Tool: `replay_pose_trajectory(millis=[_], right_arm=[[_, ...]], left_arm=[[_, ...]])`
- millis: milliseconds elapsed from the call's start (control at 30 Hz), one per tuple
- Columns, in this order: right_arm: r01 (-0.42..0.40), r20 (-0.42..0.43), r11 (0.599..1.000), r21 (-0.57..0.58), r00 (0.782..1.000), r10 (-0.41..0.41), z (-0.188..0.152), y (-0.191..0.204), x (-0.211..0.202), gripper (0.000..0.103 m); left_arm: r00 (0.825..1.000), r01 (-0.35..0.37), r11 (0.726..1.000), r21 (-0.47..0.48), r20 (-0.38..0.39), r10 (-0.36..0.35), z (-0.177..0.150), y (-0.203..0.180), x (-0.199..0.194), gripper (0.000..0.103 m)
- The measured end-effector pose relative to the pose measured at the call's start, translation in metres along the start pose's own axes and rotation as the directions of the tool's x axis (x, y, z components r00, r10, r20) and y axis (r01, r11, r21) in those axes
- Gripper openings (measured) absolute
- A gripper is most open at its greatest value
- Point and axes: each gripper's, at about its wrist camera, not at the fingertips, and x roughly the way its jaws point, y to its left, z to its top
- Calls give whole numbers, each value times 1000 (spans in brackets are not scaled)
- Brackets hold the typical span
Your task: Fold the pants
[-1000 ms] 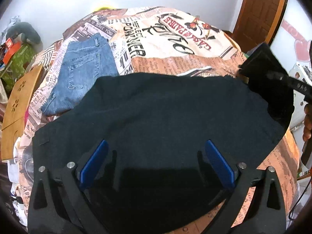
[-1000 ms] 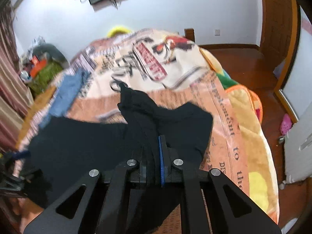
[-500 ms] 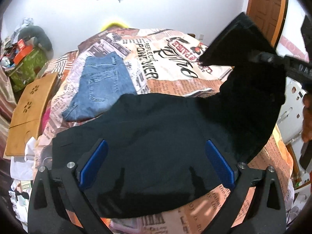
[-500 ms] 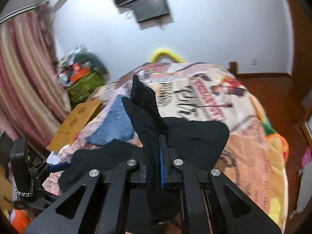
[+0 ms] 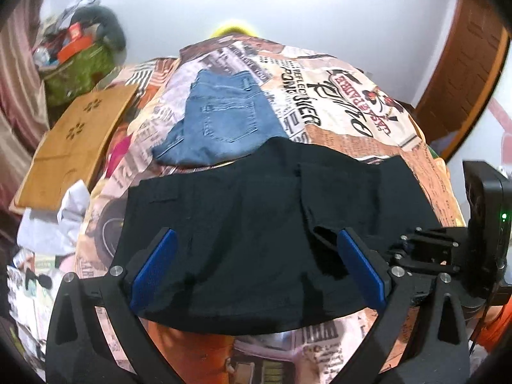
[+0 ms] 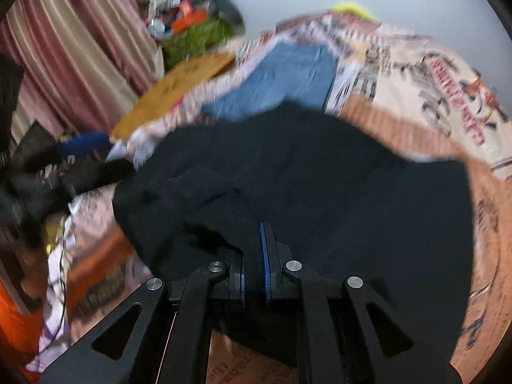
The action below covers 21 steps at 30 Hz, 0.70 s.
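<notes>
I face a white wall (image 5: pixel 336 9). Bed (image 5: pixel 368 118) with newsprint cover fills my view. Striped curtain (image 6: pixel 73 41) left, wooden door (image 5: pixel 464 64) right, wooden board (image 5: pixel 73 137) beside bed.

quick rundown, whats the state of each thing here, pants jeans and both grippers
black pants: folded over, lying on the bed, a fold of cloth between the right gripper's pads
blue jeans: folded, lying flat beyond the black pants, untouched
left gripper: open wide over the black pants, gripping nothing
right gripper: jaws just starting to open, black cloth between them
bedspread: spread out under both garments
</notes>
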Motion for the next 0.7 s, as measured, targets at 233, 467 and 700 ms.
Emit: replay_pose_trajectory(millis=[233,467,700], right_arm=[[2,-86,1000,6,996,-2,-5,-1,-9,47],[18,-6,1000,-7,1000,-18,-12,-6,-49,52],[121,70,988,94,989,-128,-7,-51,-74,52]], left_arm=[[999,41,999,-33,-4,-41,10,0,6,101],[997,79,996,39,-10,-78,25,-33,16,101],[989,129,983,129,-94,-117,38,-77,50,70]])
